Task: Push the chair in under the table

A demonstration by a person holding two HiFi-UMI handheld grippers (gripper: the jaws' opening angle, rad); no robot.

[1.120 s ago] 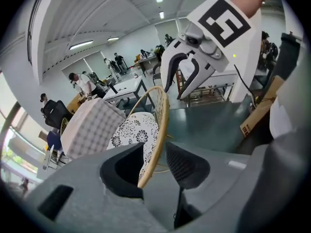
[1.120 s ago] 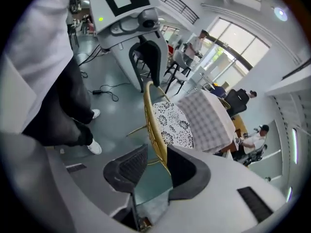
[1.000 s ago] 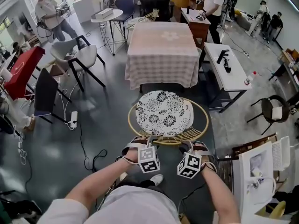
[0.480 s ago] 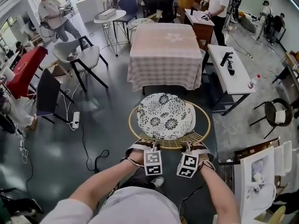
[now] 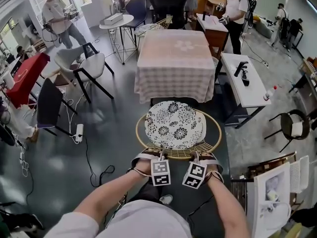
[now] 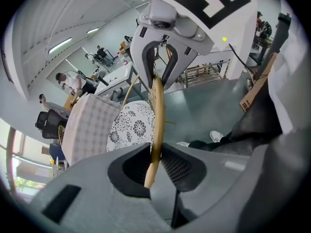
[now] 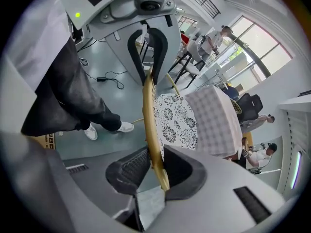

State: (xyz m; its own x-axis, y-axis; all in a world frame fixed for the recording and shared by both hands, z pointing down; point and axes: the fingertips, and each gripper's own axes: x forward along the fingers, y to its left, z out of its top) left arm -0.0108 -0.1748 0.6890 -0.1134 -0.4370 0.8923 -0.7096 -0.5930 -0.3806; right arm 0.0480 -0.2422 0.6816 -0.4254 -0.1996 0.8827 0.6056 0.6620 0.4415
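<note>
Chair [image 5: 210, 142] sits just short of the cloth-covered bench [image 5: 173, 58], left claw [image 5: 159, 155] and right claw [image 5: 196, 155] each clamped on its golden back rim [image 5: 179, 155], so push level and even with both, or it slews sideways and snags the cloth.

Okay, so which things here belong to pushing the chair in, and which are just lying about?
In the job: rattan chair, its patterned cushion, checked-cloth table, left tool and right tool, both shut on the chair's rim.
Lying about: white desk, power strip, grey chair, round table.
</note>
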